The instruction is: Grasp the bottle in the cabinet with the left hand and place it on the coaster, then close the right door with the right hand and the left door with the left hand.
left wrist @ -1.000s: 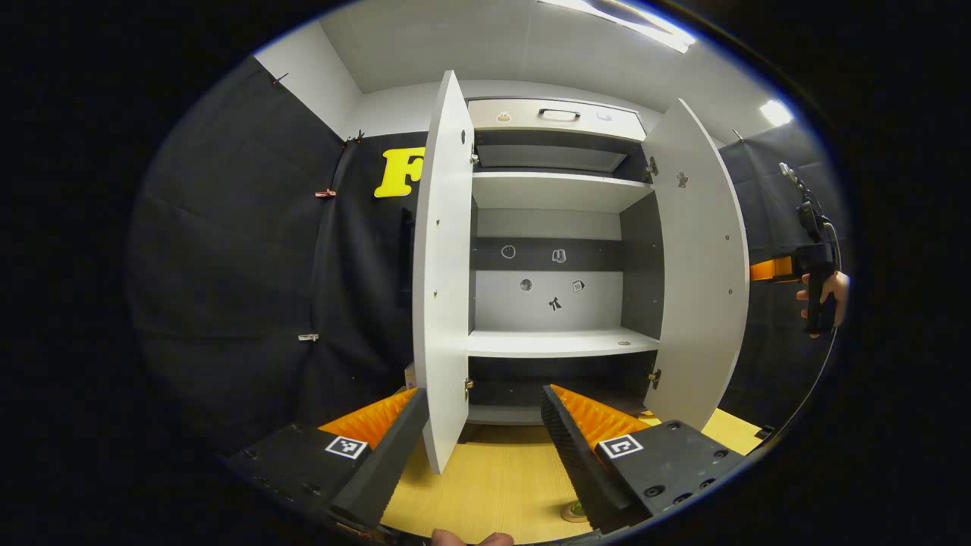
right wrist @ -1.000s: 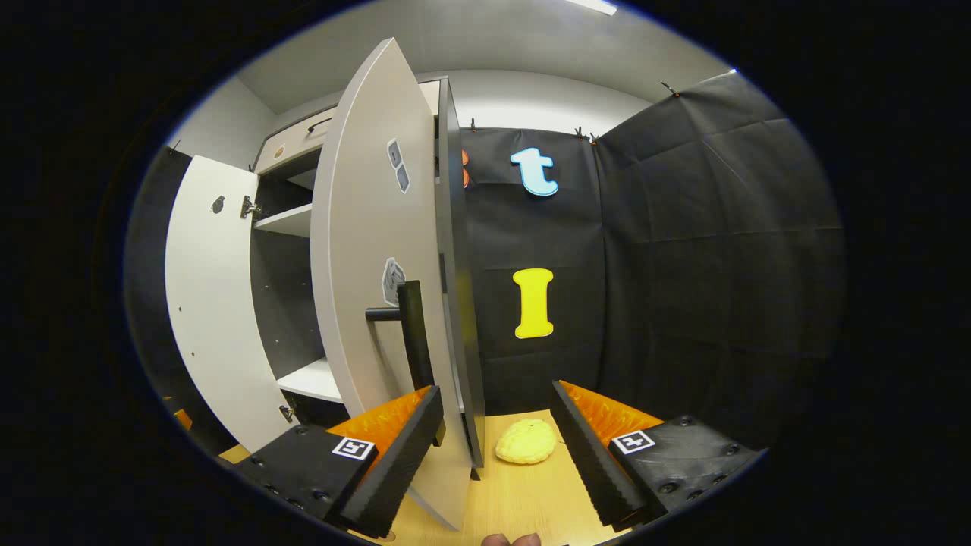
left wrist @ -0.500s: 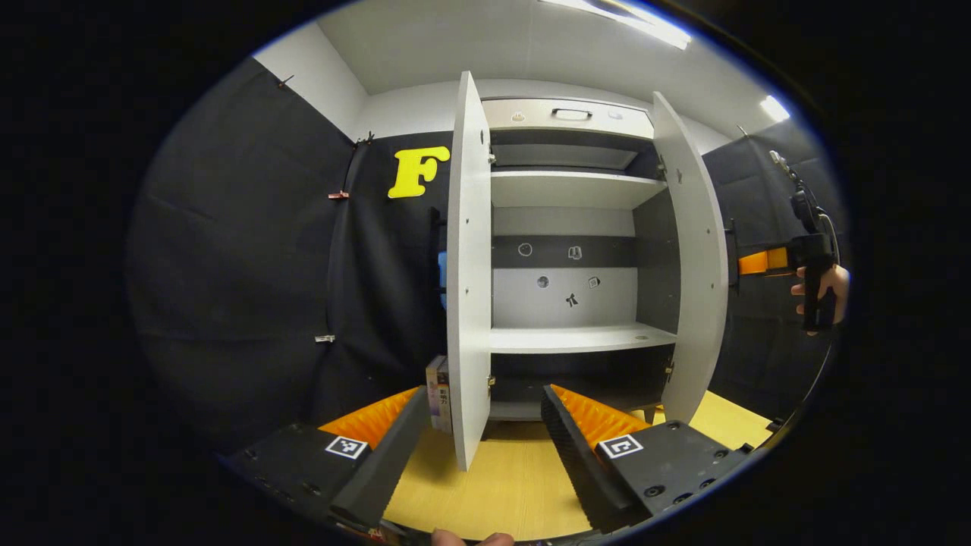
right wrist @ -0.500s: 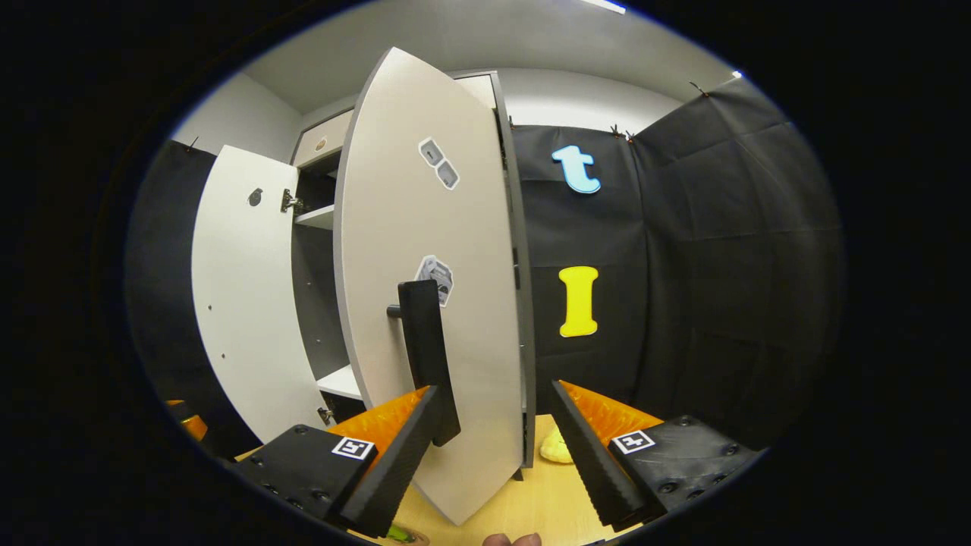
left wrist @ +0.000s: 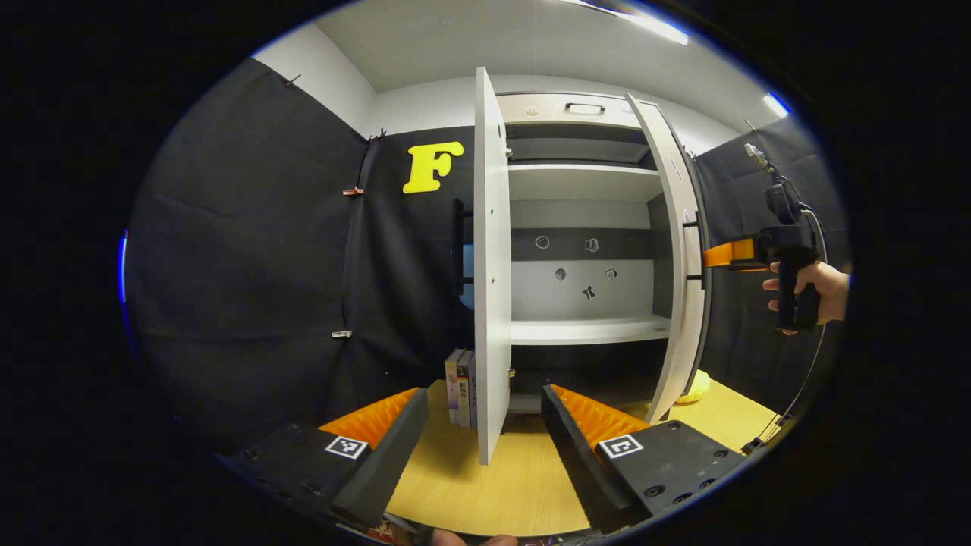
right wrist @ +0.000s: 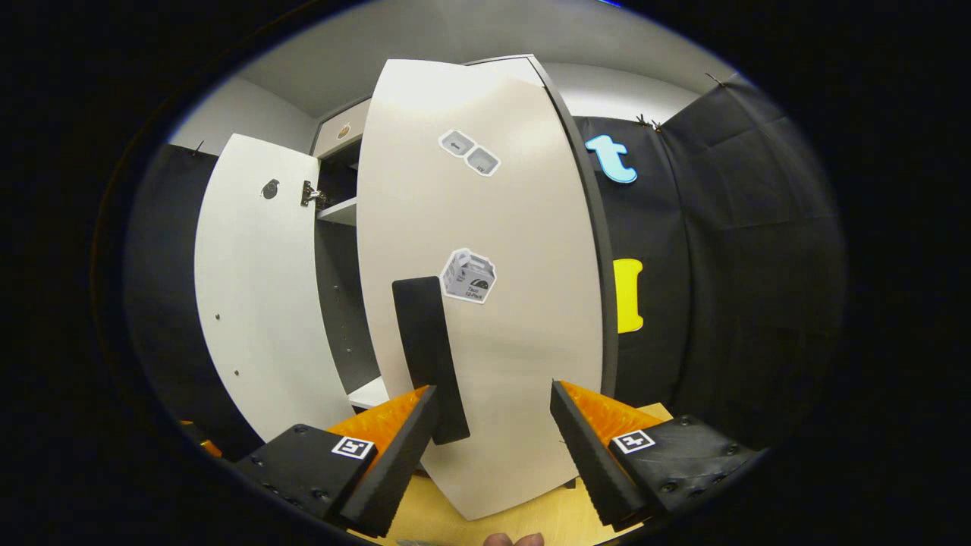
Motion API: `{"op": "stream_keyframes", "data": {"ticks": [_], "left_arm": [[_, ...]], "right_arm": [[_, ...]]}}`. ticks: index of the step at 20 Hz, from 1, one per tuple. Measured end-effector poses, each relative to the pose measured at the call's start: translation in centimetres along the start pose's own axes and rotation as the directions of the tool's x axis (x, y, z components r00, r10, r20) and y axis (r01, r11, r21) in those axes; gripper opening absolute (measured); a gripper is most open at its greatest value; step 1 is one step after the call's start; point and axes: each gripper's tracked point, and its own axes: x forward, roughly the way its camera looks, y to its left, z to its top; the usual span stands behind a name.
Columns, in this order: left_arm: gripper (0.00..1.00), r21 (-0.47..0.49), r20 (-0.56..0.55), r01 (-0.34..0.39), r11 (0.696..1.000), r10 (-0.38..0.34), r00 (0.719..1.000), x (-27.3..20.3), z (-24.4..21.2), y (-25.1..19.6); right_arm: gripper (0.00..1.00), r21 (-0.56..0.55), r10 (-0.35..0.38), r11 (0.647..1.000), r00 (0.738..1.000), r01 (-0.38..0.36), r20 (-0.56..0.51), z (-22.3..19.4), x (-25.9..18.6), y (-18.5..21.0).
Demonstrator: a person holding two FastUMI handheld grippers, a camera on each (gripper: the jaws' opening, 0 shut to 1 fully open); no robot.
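black cloth [left wrist: 250, 250] hangs on the booth's sides, below white walls [left wrist: 425, 106] and a pale ceiling [left wrist: 455, 38] with strip lights [left wrist: 645, 23]. a light wooden table [left wrist: 508, 485] spreads underneath, books [left wrist: 459, 387] upright near its back edge.

The left door [left wrist: 491, 288] hides part of the books [left wrist: 460, 387] behind it.
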Motion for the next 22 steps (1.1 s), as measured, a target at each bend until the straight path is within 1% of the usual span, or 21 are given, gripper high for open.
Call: {"op": "stream_keyframes", "data": {"ticks": [3, 6, 12, 16, 19, 22], "left_arm": [[0.95, 0.002, 0.006, -0.005, 1.000, 0.005, 1.000, 0.6, 0.1, 0.6], [0.95, 0.010, -0.009, -0.004, 1.000, 0.004, 1.000, 1.5, -0.2, 1.3], [0.95, -0.027, -0.017, -0.007, 1.000, 0.006, 1.000, 4.0, 0.5, 3.5], [0.95, -0.006, 0.010, -0.017, 1.000, 0.017, 1.000, 6.5, 2.8, 6.0], [0.95, -0.001, 0.033, -0.021, 1.000, 0.021, 0.999, 8.4, 5.1, 8.1], [0.95, -0.005, 0.069, -0.048, 0.999, 0.049, 0.996, 10.4, 8.0, 10.3]], "right_arm": [[0.98, -0.007, -0.004, 1.000, 1.000, 0.004, 0.004, -0.1, 1.8, 0.9], [0.98, -0.011, 0.001, 1.000, 1.000, -0.001, 0.007, -0.1, 2.4, 1.4], [0.98, -0.030, -0.011, 0.999, 1.000, 0.011, 0.001, -0.3, 3.9, 2.1], [0.98, -0.085, -0.004, 0.996, 1.000, 0.003, -0.013, -0.7, 2.6, 2.4], [0.98, -0.128, -0.002, 0.992, 1.000, 0.000, -0.017, -0.7, 0.5, 2.4], [0.98, -0.155, -0.002, 0.988, 1.000, -0.002, -0.022, -0.8, -1.1, 2.4]]}}
